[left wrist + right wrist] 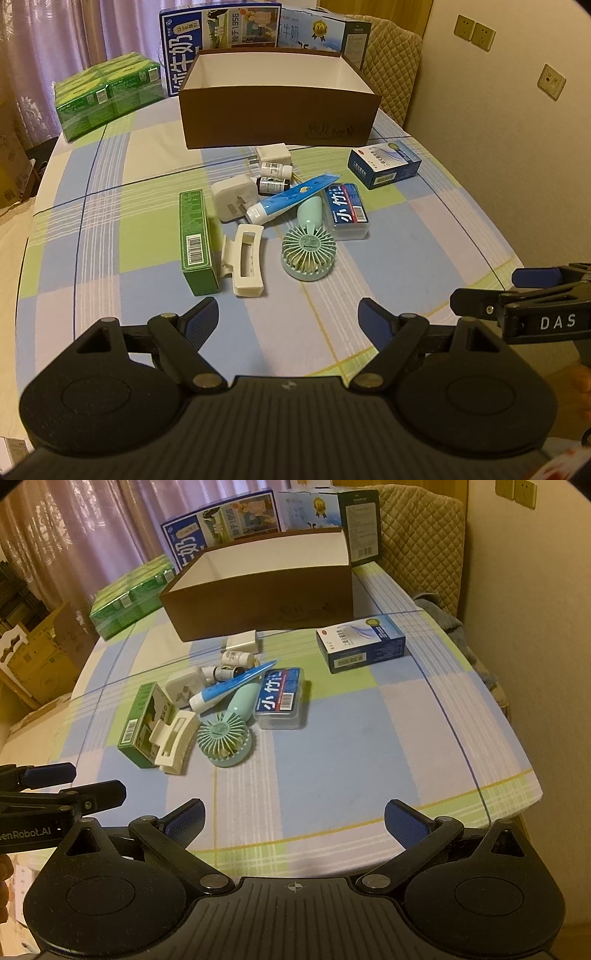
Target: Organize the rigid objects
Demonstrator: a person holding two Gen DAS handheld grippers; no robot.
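— So, what does the left wrist view give?

— Both fingers of the left gripper are spread wide over the checked tablecloth, holding nothing. Far across the table stands the brown box, open on top with white walls inside. Near it lies a cluster: a green carton, a cream hair clip touching its right side, a mint hand fan, a blue toothpaste tube and a clear floss-pick case. A blue medicine box sits apart on the right.

— And the other gripper?

— It shows at the right edge; its tips look parted.

— Right wrist view?

— The right gripper is likewise spread and empty, near the table's front edge. Two white plugs and small bottles lie between the cluster and the box. Green packs and milk cartons stand at the far left.
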